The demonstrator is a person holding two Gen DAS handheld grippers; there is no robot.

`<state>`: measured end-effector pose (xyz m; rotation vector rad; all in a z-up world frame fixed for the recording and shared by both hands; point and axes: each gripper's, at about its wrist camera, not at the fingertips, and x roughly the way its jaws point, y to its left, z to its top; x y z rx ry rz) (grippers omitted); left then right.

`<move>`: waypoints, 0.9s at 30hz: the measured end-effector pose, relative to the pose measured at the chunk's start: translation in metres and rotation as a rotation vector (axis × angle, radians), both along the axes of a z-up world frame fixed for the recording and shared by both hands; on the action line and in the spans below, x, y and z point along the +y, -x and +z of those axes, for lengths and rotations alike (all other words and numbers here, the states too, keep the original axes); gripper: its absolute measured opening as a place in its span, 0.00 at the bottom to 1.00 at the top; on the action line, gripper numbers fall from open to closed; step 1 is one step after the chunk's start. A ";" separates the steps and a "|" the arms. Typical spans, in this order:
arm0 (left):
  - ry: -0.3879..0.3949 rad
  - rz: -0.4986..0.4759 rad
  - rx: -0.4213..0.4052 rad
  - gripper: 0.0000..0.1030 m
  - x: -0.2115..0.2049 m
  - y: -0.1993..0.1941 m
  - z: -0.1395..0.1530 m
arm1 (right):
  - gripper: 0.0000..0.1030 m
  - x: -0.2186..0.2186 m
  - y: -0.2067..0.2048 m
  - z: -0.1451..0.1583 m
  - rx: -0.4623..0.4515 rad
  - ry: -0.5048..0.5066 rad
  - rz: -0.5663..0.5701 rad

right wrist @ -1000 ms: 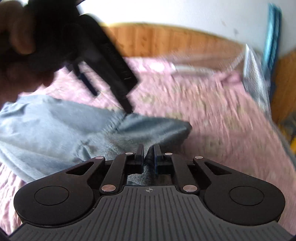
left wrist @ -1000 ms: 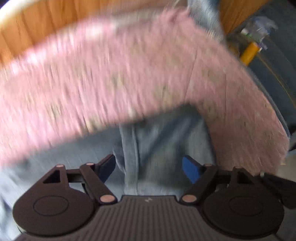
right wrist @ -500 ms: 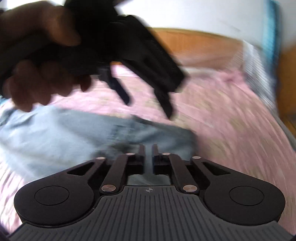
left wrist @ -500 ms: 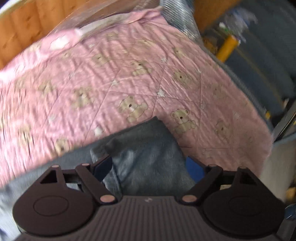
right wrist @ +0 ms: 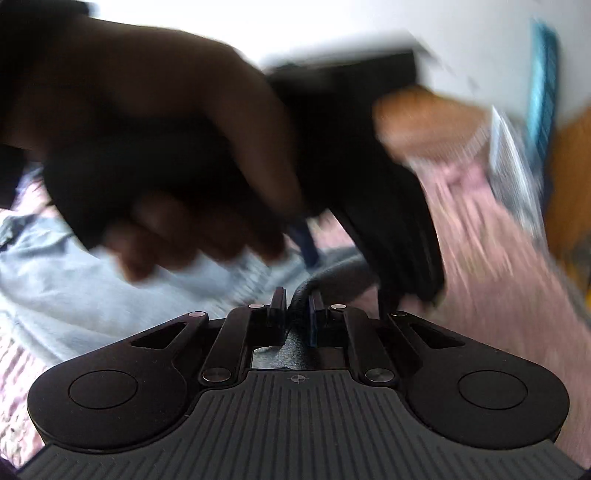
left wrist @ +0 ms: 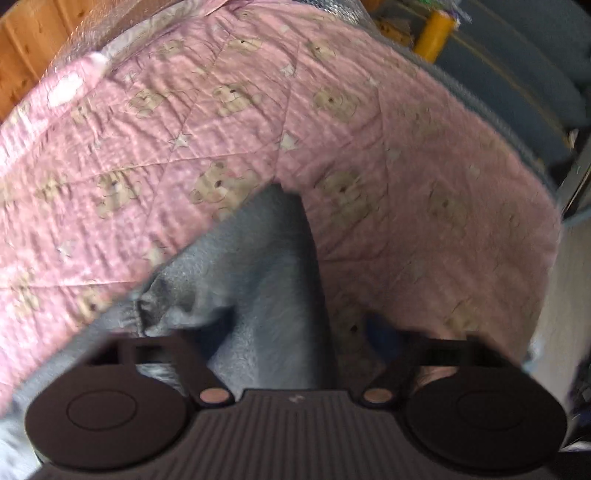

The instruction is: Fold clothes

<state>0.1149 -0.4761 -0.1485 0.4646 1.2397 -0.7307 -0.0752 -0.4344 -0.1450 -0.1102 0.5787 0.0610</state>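
Observation:
A grey-blue garment (left wrist: pixel 266 280) lies on a pink quilt with a teddy-bear print (left wrist: pixel 258 122). In the left wrist view my left gripper (left wrist: pixel 291 336) is open, its fingers either side of a raised fold of the garment. In the right wrist view my right gripper (right wrist: pixel 297 314) is shut on an edge of the garment (right wrist: pixel 74 295), which spreads to the left. The left gripper (right wrist: pixel 369 206) and the hand holding it hang blurred just above and ahead of the right gripper.
A wooden headboard (left wrist: pixel 33 51) stands behind the bed. A yellow cylinder (left wrist: pixel 432 33) and blue cushions (left wrist: pixel 524 74) lie beyond the bed's right edge. A silver padded sheet (right wrist: pixel 513 166) and a wooden panel (right wrist: pixel 569 177) are at the far right.
The left gripper has swung right over the right gripper and come closer to it. It stays open. The right gripper keeps its hold on the garment.

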 end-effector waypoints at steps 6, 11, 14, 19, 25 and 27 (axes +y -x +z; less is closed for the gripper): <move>0.198 0.312 0.088 0.09 0.159 -0.039 0.037 | 0.46 0.023 0.011 0.012 -0.072 -0.116 0.119; 0.228 0.509 0.238 0.19 0.262 -0.055 -0.040 | 0.36 0.045 -0.032 -0.014 0.092 -0.290 0.158; 0.312 0.585 0.267 0.34 0.287 -0.049 -0.060 | 0.28 0.068 -0.059 -0.051 0.264 -0.242 0.179; 0.417 0.603 0.260 0.48 0.306 -0.028 -0.071 | 0.28 0.084 -0.052 -0.071 0.378 -0.026 0.277; 0.489 0.623 0.185 0.48 0.303 -0.050 -0.071 | 0.26 0.088 -0.062 -0.073 0.438 -0.006 0.311; 0.510 0.593 0.154 0.41 0.298 -0.058 -0.067 | 0.27 0.089 -0.067 -0.073 0.457 -0.005 0.320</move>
